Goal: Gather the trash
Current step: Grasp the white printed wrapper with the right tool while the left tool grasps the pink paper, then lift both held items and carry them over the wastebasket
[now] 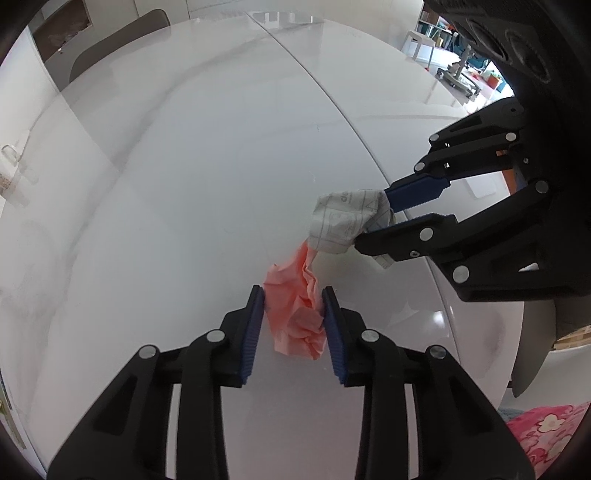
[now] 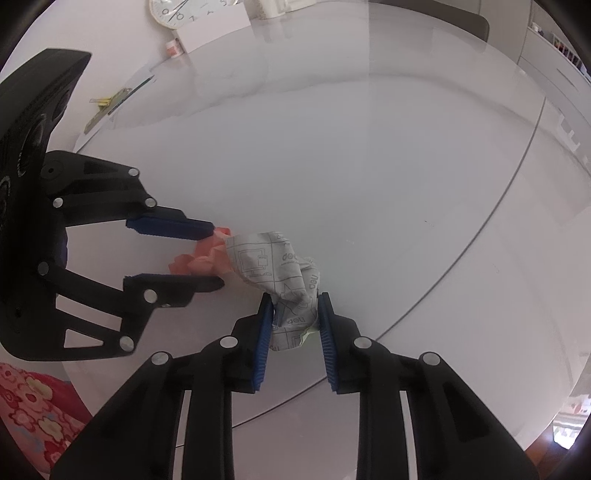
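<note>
Crumpled pink paper (image 1: pixel 295 317) and printed paper (image 2: pixel 284 273) sit clamped in the left gripper (image 1: pixel 293 295) and right gripper (image 2: pixel 295 301) over a glossy white table (image 1: pixel 166 184) near a wall clock (image 2: pixel 177 13).

a home dining room: round white table (image 1: pixel 184 184), chair (image 1: pixel 118 40), wall clock (image 2: pixel 177 13).

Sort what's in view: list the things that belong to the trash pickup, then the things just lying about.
Part of the job:
- pink crumpled paper, between the left gripper fingers
- printed grey crumpled paper, between the right gripper fingers

Just lying about:
- white table
- clock
- small pink jar
- binder clips
- flowered cloth
</note>
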### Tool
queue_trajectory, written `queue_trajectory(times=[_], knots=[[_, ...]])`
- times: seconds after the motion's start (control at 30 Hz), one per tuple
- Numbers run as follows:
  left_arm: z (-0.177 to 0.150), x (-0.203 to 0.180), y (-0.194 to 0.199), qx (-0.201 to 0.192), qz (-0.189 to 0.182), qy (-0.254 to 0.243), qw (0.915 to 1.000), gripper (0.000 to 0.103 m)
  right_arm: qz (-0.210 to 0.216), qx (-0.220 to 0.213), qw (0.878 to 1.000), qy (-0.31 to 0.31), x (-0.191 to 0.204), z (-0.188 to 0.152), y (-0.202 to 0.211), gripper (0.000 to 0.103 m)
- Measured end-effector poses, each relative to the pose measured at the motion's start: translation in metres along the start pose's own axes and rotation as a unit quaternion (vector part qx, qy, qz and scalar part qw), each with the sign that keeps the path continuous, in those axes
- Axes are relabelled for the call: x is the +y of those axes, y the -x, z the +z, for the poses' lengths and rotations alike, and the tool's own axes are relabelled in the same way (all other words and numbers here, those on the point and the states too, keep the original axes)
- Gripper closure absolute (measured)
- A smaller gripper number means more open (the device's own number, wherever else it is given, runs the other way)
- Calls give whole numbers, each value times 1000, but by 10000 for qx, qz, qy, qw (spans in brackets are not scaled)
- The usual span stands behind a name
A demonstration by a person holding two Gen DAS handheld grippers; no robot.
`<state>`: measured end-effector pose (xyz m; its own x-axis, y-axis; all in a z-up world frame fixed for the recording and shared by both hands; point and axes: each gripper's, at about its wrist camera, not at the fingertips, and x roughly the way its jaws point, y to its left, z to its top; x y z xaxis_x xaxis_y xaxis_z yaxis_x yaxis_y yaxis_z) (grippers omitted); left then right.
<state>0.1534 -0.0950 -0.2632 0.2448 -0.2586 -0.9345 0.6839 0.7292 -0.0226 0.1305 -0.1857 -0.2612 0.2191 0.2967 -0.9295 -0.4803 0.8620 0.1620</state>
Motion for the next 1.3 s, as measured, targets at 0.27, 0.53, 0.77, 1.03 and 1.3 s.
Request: queue_trajectory(times=[0.27,0.53,0.77,1.03,1.3], knots=[[-9,-6,30,-23,86,89,9999,71,-30,-158,9995,-257,-1,-13,23,78],[-14,-53,70,-173,75,-1,9998,71,-179,-444,9947,-909,-8,-71,88,78],[-9,-117,92,-215,-107,-178,9996,71,-541,-585,9859,-1473,-10,-154,154,78],[-8,-197,88,-95,-420,-486,9979,71,-742,-545,9786,-1841,-14,-231,183,78],[-19,-242,58,275,-625,-721,9951,71,-648,-376,9783,-1931,-17,-258,186,78]])
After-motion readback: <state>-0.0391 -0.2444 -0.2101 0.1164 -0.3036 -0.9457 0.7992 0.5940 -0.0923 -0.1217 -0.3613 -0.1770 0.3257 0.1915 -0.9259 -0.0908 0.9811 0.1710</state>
